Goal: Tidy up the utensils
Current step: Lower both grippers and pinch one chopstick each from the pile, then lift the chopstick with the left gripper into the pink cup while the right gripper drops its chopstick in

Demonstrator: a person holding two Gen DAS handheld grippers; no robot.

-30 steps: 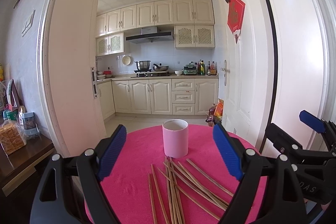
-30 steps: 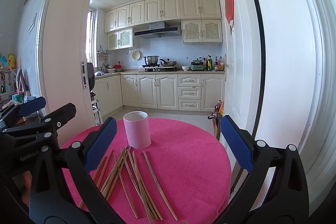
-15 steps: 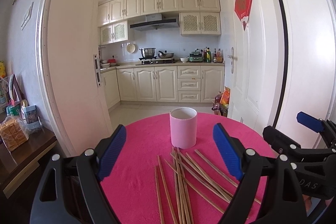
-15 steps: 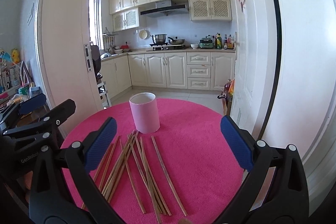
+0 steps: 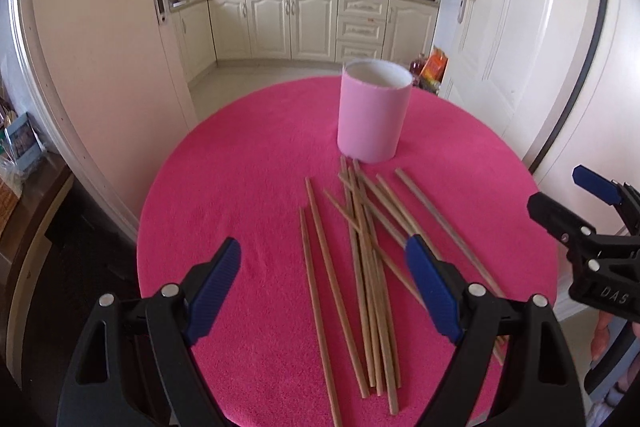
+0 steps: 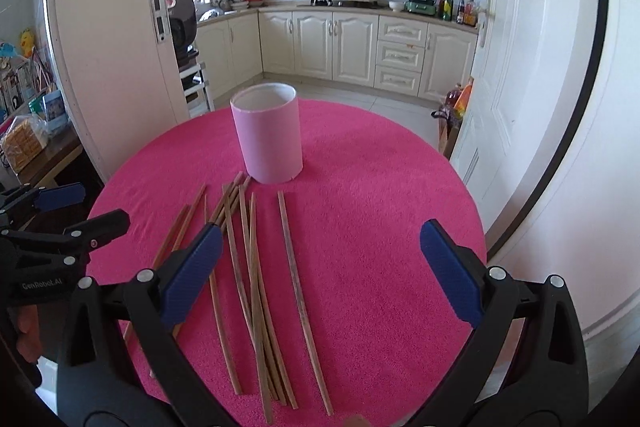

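Several wooden chopsticks (image 5: pixel 362 247) lie loose on a round table with a pink cloth (image 5: pixel 248 163). An empty pink cylindrical holder (image 5: pixel 374 117) stands upright just beyond their far ends. My left gripper (image 5: pixel 324 291) is open and empty above the near left chopsticks. My right gripper (image 6: pixel 320 275) is open and empty above the chopsticks (image 6: pixel 256 267), with the holder (image 6: pixel 270 133) ahead and the cloth (image 6: pixel 380 187) to its right. Each gripper shows at the edge of the other's view.
The table stands in a doorway to a kitchen with cream cabinets (image 5: pixel 312 23). A white door (image 5: pixel 480 27) is at the right. A dark wooden side table with packaged goods (image 6: pixel 24 143) stands at the left.
Both grippers have tilted down and moved forward over the table, so the chopsticks and holder now sit closer and more central. Both jaws stayed open.
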